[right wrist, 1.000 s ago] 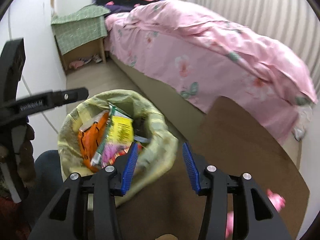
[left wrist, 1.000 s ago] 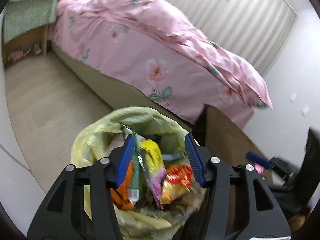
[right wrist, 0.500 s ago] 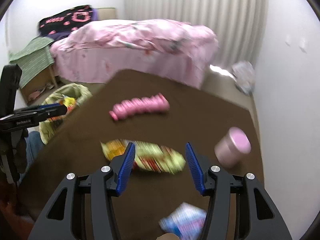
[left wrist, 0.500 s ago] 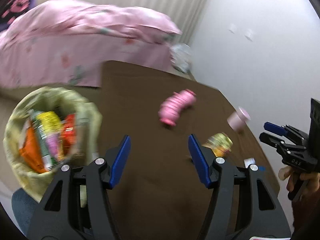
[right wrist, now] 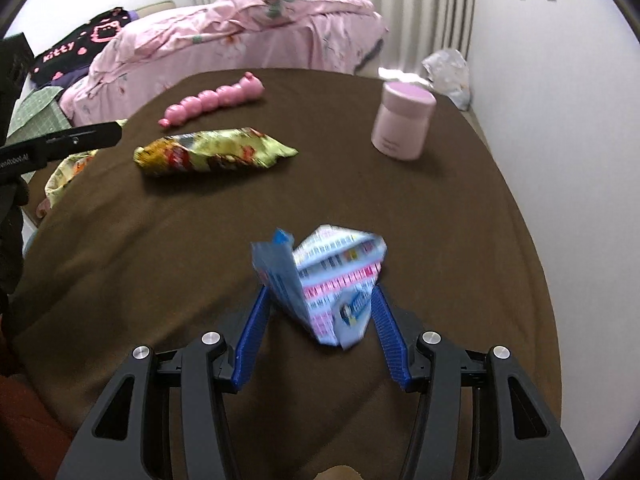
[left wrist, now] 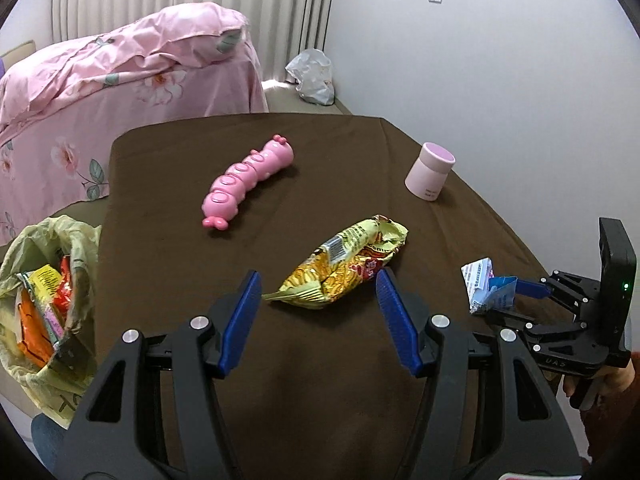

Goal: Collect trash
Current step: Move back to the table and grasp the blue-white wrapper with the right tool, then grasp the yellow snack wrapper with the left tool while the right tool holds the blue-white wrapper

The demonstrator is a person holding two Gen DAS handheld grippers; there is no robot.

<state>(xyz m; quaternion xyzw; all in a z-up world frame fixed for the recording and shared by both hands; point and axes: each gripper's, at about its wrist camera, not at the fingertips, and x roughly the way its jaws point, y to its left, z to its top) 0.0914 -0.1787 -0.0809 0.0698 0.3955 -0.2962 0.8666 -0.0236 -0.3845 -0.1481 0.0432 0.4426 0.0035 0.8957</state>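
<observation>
A yellow snack wrapper point(left wrist: 344, 264) lies on the brown table point(left wrist: 280, 380), just ahead of my open left gripper point(left wrist: 318, 294); it also shows in the right wrist view point(right wrist: 212, 152). My right gripper point(right wrist: 318, 312) is open with a crumpled blue-and-white wrapper point(right wrist: 326, 280) between its fingers, resting on the table. In the left wrist view that wrapper point(left wrist: 486, 286) sits at the right gripper's tips. A yellow trash bag point(left wrist: 44, 300) full of wrappers stands beside the table's left edge.
A pink caterpillar toy point(left wrist: 248, 182) and a pink jar point(left wrist: 430, 170) stand on the far half of the table. A bed with a pink quilt point(left wrist: 120, 64) lies beyond. A white plastic bag point(left wrist: 312, 76) sits on the floor by the wall.
Both grippers have swung from the trash bag to the table. The left one now faces the yellow wrapper; the right one has come down around the blue-and-white wrapper.
</observation>
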